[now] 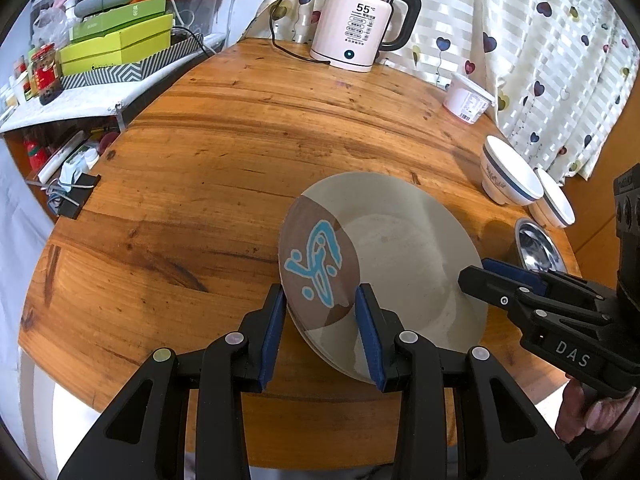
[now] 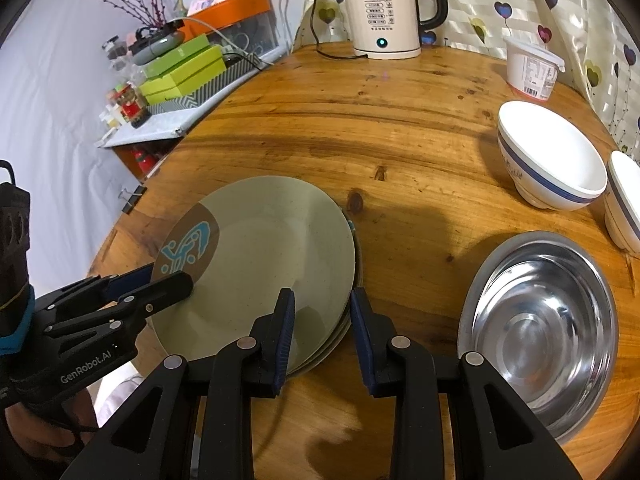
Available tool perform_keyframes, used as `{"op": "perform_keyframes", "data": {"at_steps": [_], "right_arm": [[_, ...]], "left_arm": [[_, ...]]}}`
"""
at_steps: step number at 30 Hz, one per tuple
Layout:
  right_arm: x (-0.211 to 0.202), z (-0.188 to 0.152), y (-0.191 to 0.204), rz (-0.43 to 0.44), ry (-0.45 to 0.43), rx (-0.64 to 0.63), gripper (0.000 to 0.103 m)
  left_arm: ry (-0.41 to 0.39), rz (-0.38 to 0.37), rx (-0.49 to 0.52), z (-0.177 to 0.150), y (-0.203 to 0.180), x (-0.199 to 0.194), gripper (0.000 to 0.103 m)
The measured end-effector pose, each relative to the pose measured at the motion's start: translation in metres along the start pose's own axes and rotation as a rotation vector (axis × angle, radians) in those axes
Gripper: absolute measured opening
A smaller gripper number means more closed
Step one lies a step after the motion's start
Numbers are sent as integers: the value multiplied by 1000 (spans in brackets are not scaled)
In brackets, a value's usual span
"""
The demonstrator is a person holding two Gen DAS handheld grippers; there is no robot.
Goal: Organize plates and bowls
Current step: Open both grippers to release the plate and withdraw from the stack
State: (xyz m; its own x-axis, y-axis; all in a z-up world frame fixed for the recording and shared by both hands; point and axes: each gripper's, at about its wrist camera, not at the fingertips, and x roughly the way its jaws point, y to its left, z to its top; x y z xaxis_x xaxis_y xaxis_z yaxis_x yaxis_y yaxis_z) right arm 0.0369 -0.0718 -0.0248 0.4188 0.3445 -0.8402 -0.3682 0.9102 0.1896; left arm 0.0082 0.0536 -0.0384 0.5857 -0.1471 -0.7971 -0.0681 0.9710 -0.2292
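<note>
Beige plate [image 1: 400, 248] tilted, rim clamped in jaws of both grippers, pitched downward.

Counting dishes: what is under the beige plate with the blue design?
Edges of more plates show beneath the top plate, stacked on the table. How many there are and their faces cannot be seen; the top plate covers them.

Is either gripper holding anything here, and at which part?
Both hold the beige plate by its rim: left gripper at the near-left edge, right gripper at the right edge.

Two white bowls [image 2: 552, 156], one steel bowl [image 2: 540, 328], one kettle [image 2: 380, 12], one tub [image 2: 534, 68].
</note>
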Motion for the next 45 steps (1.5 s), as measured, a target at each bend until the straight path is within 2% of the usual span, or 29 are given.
{"op": "perform_keyframes", "data": {"at_steps": [5,11,21,39,45], "right_arm": [[-2,0,-3,-8,-9,5,32],[-3,0,-1,-14,-15,-12,32],[-4,1,5,-14,-24,-35,32],[-32,6,2,2,-98,-65,35],[-36,7,-1,27,-93,-54,36]], "left_arm": [[0,4,-3,1,-1,0,37],[0,8,5,1,-4,0,42],[1,8,5,2,-4,0,44],[-76,30,18,13,-11,-22,44],[-77,25,26,14,-14,-24,44]]}}
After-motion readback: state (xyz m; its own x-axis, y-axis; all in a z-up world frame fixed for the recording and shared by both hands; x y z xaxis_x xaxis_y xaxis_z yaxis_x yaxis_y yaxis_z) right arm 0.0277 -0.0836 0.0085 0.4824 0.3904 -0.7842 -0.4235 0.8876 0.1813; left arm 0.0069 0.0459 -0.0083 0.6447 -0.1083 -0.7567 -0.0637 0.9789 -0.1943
